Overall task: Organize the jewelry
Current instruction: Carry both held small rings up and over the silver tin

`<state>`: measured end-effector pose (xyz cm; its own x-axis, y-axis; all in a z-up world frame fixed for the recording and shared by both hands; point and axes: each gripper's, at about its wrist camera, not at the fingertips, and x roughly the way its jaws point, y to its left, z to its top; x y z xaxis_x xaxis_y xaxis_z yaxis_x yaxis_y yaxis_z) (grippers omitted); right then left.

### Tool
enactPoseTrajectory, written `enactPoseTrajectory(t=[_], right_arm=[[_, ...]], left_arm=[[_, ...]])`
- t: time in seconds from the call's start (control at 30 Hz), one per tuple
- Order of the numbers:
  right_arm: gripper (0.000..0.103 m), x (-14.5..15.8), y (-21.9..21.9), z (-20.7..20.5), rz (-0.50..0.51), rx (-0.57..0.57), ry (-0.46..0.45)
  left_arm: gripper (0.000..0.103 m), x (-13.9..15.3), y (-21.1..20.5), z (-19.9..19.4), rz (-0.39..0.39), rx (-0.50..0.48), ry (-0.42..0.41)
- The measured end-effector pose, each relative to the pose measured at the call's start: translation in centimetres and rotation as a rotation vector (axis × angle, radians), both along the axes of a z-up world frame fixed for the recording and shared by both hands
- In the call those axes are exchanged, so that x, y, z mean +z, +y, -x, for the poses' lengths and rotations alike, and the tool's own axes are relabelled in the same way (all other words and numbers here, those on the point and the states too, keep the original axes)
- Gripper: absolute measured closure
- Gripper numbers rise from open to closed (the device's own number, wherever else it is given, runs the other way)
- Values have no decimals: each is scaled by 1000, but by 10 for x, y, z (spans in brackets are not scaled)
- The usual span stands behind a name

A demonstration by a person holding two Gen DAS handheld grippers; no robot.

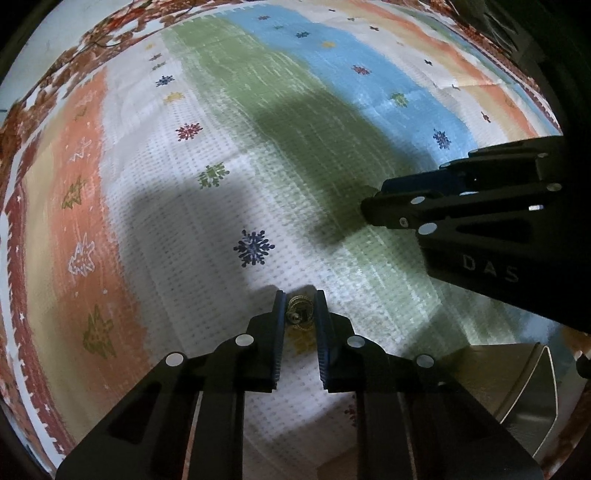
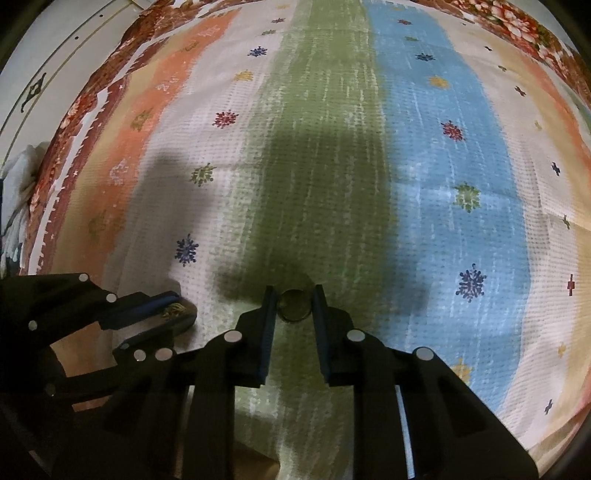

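My left gripper [image 1: 300,308] is shut on a small gold ornate jewelry piece [image 1: 300,312], held between its fingertips just above the striped cloth. It also shows in the right wrist view [image 2: 173,310], at lower left, with the gold piece [image 2: 173,309] in its tips. My right gripper [image 2: 294,304] is shut on a round gold ring [image 2: 294,305], held over the green stripe. The right gripper also shows in the left wrist view [image 1: 369,210], at right; its tips look closed there.
A striped cloth [image 1: 221,147] with snowflake motifs covers the table, with a red floral border [image 2: 517,22] at the edges. A shiny metal tray or box corner [image 1: 517,384] lies at lower right of the left wrist view. White fabric [image 2: 18,177] lies off the left edge.
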<state>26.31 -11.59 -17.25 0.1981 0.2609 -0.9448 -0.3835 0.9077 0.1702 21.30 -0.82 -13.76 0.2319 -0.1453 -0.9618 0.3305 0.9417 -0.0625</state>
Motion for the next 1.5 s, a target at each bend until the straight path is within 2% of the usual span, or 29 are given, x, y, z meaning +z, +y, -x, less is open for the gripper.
enactPoseTrajectory(t=[0.2, 0.63, 1.03, 1.5], right_arm=[[82, 14, -3, 5, -21, 5, -25], [82, 39, -10, 29, -54, 6, -76], [82, 84, -17, 83, -117, 48, -170], [82, 107, -33, 143, -209, 84, -205]], left_arm=[[91, 5, 5, 4, 24, 14, -4], [93, 41, 23, 27, 91, 64, -58], [93, 96, 23, 77, 212, 93, -177], [93, 115, 22, 122, 279, 88, -232]])
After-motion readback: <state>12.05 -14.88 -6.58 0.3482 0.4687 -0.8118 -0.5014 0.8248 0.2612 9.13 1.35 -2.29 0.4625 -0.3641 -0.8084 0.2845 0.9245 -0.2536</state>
